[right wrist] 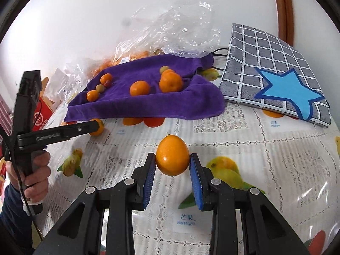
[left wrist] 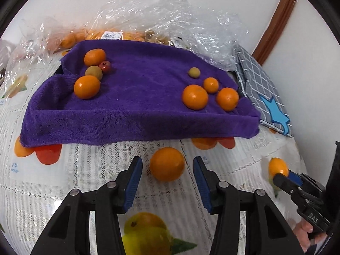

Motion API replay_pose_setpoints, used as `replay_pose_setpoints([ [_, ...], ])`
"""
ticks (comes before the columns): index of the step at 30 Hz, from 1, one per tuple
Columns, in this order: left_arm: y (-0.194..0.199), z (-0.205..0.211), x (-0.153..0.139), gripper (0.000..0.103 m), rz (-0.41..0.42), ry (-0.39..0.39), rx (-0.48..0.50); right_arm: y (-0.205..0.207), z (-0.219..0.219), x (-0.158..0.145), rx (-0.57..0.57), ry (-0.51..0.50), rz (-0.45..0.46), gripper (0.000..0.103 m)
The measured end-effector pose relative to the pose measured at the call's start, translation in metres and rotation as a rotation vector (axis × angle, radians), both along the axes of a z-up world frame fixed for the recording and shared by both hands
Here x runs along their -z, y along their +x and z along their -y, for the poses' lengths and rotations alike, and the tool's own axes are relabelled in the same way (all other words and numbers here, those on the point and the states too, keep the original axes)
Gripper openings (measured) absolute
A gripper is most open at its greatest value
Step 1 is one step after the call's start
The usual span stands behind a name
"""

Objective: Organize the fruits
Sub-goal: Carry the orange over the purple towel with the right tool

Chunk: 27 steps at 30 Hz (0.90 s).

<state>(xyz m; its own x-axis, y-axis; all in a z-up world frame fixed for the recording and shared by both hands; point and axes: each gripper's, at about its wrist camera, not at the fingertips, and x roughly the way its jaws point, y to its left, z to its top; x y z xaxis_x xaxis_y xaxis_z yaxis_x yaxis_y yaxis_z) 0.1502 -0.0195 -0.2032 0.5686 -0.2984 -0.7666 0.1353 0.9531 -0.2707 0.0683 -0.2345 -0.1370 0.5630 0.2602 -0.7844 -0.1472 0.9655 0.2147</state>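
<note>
- Clamping a small oval orange fruit point(right wrist: 172, 158) between the blue pads point(right wrist: 149, 178) of the right gripper point(right wrist: 172, 165) — jaws drawn narrow, pressing both flanks of the fruit, seemingly lifted clear of the lace tablecloth point(right wrist: 223, 125), though lift-off hard to confirm.
- Showing the same held fruit at 3 o'clock of the left wrist view, pinched at the tip of that gripper.
- Holding the left gripper point(left wrist: 167, 171) partly open, with a round orange point(left wrist: 167, 164) sitting between its finger pads point(left wrist: 134, 176); gaps visible on both sides, so not yet gripping, only straddling.
- Judging the step: gathering loose fruit off the cloth, one piece secured on the right, one about to be taken on the left.
- Calling next for closing the left jaws evenly on the round orange without nudging it into a roll, then carrying both pieces toward 12 o'clock.
- Lying beyond, at 12 o'clock, a purple towel point(left wrist: 138, 114) bearing two clusters: at 10 o'clock, two oranges, a greenish fruit and a small red one point(left wrist: 105, 65); at 1 o'clock, three oranges point(left wrist: 195, 96) and one greenish fruit.
- Sitting furthest back, crumpled clear plastic bags point(left wrist: 170, 14) with more fruit inside — and a grey checked cushion point(left wrist: 259, 89) at 2 o'clock.
</note>
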Motion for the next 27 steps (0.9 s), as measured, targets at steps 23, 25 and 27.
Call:
replay_pose_setpoints([
  [23,-0.017,-0.058,-0.027,0.033,0.035,-0.081,-0.086,0.023,-0.015,-0.014,-0.001,-0.018,0.002,0.032],
  [25,-0.017,-0.065,-0.035,0.033,0.047,-0.082,-0.090,0.028,-0.019,-0.020,-0.005,-0.019,0.007,0.032],
  [27,-0.018,-0.073,-0.045,0.033,0.069,-0.082,-0.099,0.033,-0.024,-0.027,-0.011,-0.022,0.019,0.032],
])
